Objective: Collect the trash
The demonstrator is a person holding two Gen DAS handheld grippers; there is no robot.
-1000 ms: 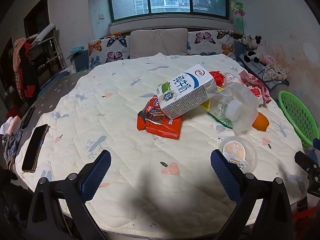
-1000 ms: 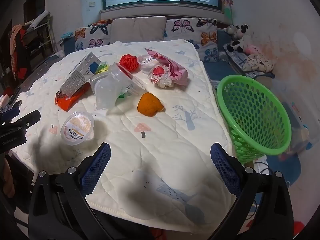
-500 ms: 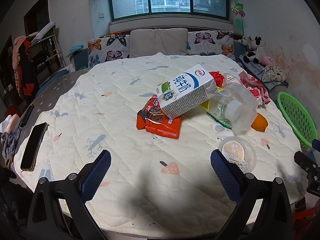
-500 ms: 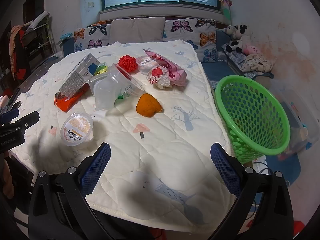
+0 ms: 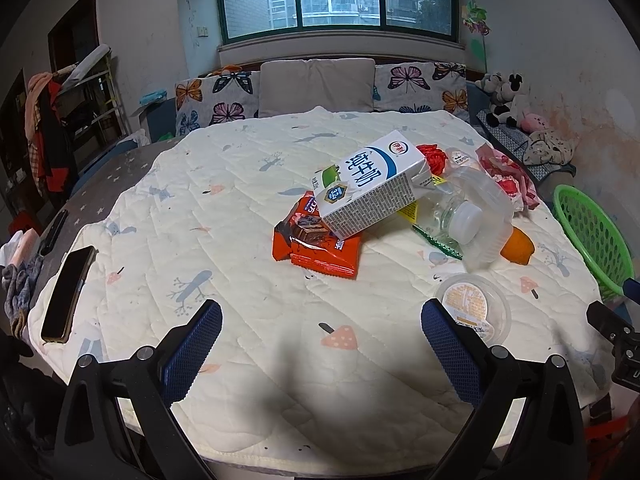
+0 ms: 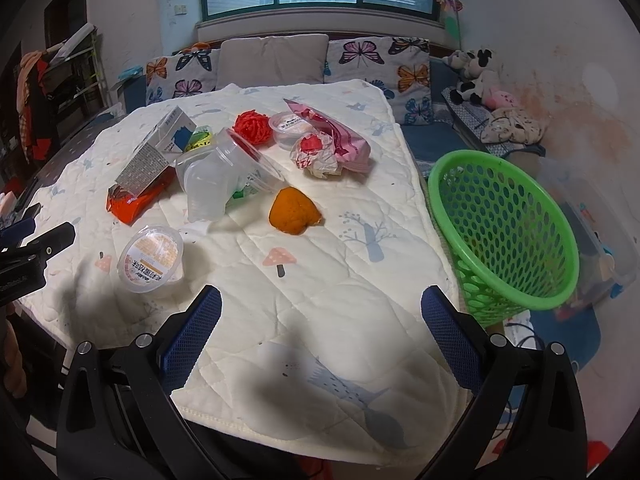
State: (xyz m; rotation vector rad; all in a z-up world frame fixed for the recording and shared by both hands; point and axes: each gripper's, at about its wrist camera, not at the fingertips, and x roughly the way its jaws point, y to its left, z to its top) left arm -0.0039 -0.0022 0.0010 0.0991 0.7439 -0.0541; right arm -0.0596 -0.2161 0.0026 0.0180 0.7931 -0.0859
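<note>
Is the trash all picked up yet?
Not yet. Nothing looks collected: the green basket shows no trash inside. Both grippers, left and right, are open and hold nothing. The milk carton, orange peel and pudding cup still lie on the table.

Surface: table (image 5: 120, 184) under a cream quilted cover (image 5: 224, 208) printed with trees and mushrooms.
Centre: orange snack wrapper (image 5: 320, 250), with a milk carton (image 5: 370, 186) leaning across it.
Right of centre: clear plastic container (image 6: 218, 176) on its side; orange peel (image 6: 292, 210) just beside it.
Near edge: sealed round cup (image 6: 150, 258).
Far side: red mesh ball (image 6: 252, 126), crumpled paper (image 6: 318, 154), pink wrapper (image 6: 336, 134).
Left edge: phone (image 5: 68, 294).
</note>
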